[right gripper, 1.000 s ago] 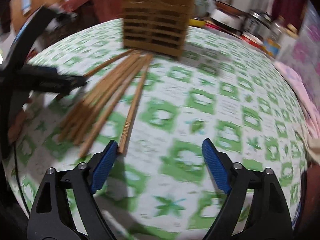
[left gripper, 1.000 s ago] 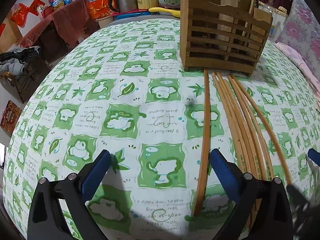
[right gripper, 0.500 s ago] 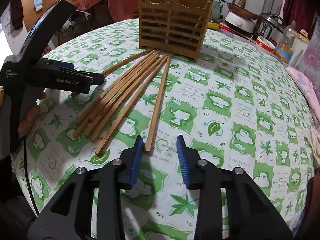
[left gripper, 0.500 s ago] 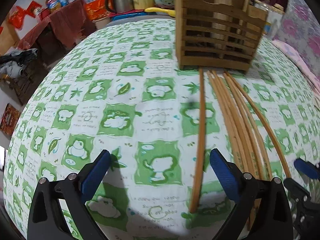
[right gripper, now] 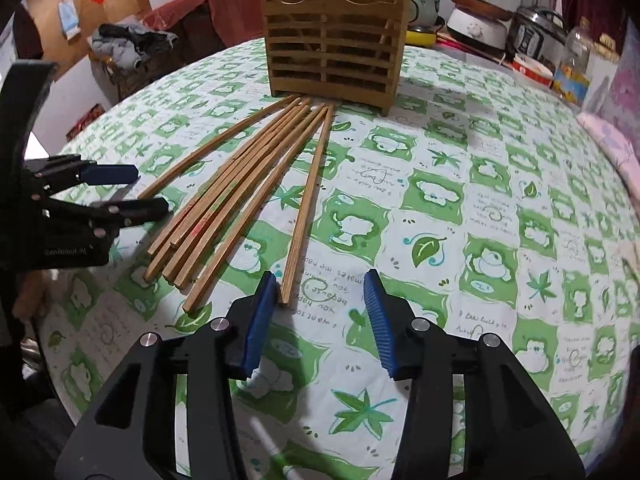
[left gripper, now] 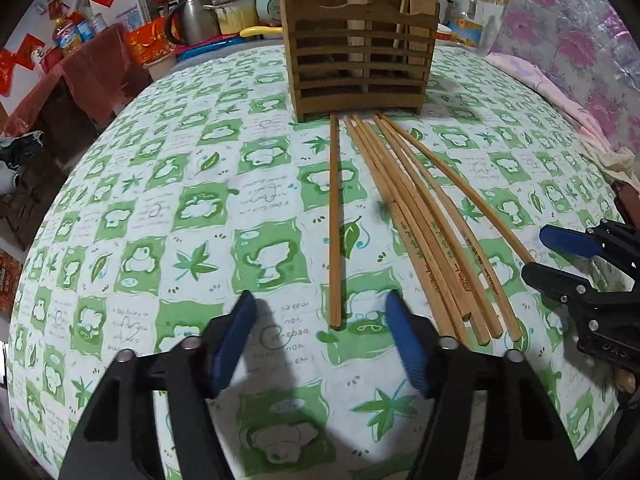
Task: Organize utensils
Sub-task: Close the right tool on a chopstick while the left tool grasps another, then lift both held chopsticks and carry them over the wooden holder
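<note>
Left wrist view: left gripper [left gripper: 322,332] closing, empty, astride one chopstick [left gripper: 334,216]; right gripper [right gripper: 320,312] opening, empty; a shallow pinch could flick the stick off the tablecloth [left gripper: 160,208].

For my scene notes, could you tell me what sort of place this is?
Probably a home kitchen or dining corner: a table with a green patterned cloth, a kettle and a rice cooker on the counter behind.

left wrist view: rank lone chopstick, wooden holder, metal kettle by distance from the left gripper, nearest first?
From the left gripper, jaws closing with nothing pressed between them:
1. Lone chopstick: its near end lies between the fingers, running straight ahead.
2. Wooden holder: at the chopstick's far end, standing on the tablecloth.
3. Metal kettle: beyond the table, upper left.
</note>
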A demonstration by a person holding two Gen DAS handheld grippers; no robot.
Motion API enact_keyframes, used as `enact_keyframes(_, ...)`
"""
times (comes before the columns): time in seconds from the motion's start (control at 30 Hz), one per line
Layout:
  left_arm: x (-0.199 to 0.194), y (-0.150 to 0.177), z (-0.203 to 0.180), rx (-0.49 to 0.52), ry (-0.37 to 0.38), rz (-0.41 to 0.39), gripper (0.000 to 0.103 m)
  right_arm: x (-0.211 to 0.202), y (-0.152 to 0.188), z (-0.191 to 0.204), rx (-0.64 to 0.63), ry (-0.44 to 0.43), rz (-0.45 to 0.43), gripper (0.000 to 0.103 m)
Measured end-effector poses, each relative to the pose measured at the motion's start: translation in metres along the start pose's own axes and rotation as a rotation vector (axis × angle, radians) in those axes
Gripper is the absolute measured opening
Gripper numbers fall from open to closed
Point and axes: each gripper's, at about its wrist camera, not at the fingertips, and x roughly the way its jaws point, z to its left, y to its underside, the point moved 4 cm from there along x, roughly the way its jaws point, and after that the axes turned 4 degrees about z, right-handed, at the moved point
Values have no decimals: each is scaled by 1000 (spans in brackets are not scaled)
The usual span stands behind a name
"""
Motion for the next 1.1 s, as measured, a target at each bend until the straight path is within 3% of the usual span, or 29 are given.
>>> enact_keyframes(0.07, 1, -3, -4, 12, 4, -14, 42, -1, 0, 2, -7, -18, -4, 41)
enact_keyframes(0.1, -1, -3, -7, 17, 8, -17, 32, -1, 0, 4, -17, -26, -7, 32)
enact_keyframes(0.13, -1, -4, -11, 29, 13, -23, 28, -2, 0, 6, -28, -40, -7, 21)
enact_keyframes(0.2, -2, -3, -18, 63, 11, -34, 13, -2, 0, 12, -53, -51, -8, 10)
enact_keyframes(0.27, -4, -1, -20, 70, 13, -37, 7, -2, 0, 12, -48, -57, -9, 9)
enact_keyframes(0.43, -10, -3, -6, 6, 47, -54, 6, -8, 0, 1, 15, -67, -41, 8)
enact_keyframes(0.63, -46, -15, 2, -30, 68, -132, 6, -44, -11, -6, 44, -50, -167, 7)
enact_keyframes(0.9, -113, -57, 4, -52, 64, -274, 6, -129, -58, -11, 59, -41, -393, 6)
enact_keyframes(1.1, -138, -94, -2, -53, 83, -321, 6, -145, -86, -13, 71, -44, -445, 6)
